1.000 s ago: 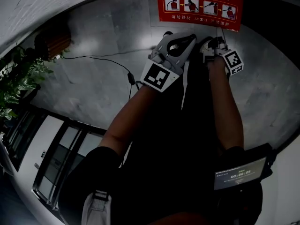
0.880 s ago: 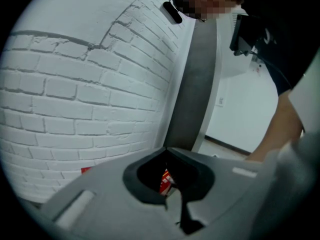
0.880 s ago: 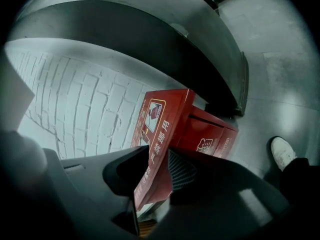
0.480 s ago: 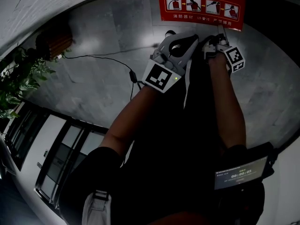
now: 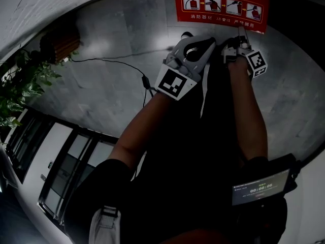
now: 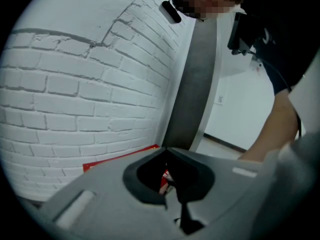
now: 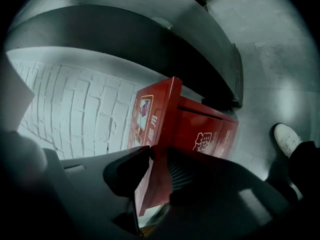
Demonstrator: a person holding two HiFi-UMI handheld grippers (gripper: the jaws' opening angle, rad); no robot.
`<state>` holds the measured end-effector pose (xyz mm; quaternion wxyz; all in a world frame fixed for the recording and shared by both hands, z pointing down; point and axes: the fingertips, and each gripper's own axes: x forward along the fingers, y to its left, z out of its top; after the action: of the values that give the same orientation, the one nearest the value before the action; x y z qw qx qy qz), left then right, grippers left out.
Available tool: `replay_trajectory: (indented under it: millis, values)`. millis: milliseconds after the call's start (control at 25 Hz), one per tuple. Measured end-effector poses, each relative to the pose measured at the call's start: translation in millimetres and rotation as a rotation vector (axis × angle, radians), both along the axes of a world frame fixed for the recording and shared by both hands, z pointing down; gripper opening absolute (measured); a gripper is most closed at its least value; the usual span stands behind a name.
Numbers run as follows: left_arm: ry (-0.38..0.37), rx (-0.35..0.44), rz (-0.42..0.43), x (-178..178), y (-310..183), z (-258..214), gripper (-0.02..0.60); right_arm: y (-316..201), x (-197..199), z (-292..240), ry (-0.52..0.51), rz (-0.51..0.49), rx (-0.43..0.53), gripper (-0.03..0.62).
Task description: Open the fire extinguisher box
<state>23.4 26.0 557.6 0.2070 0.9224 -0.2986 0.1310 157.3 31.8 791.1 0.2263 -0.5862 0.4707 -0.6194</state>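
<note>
Jaws just closing, the right gripper [image 7: 152, 154] pinches the red lid [image 7: 152, 115] by its edge — left gripper [image 6: 166, 151] shut, empty — so lift steadily, without twisting.

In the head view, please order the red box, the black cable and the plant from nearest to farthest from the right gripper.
From the right gripper, whose jaws have just been closing on the red box:
1. red box: at its tips, top.
2. black cable: on the floor, left.
3. plant: far left edge.
</note>
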Motion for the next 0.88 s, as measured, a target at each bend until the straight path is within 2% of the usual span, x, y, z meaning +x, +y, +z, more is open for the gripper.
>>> replay_trajectory:
  millis: [240,520,680,880]
  values:
    - [-0.003,0.000,0.001,-0.7,0.2,-1.9,0.003,-3.7,-1.3,-1.5,-0.085,0.033,0.069,0.123]
    - [-0.006,0.005,-0.002,-0.4,2.5,-1.6,0.003,-3.3,-0.4,-6.8,-0.085,0.046,0.045,0.104]
    - [-0.005,0.034,0.004,0.4,3.6,-11.7,0.003,-2.5,-3.8,-33.5,-0.102,0.047,0.061,0.092]
    - [-0.002,0.066,0.005,-1.1,8.8,-27.1,0.003,-8.2,-8.4,-86.2,-0.087,0.019,0.124,0.094]
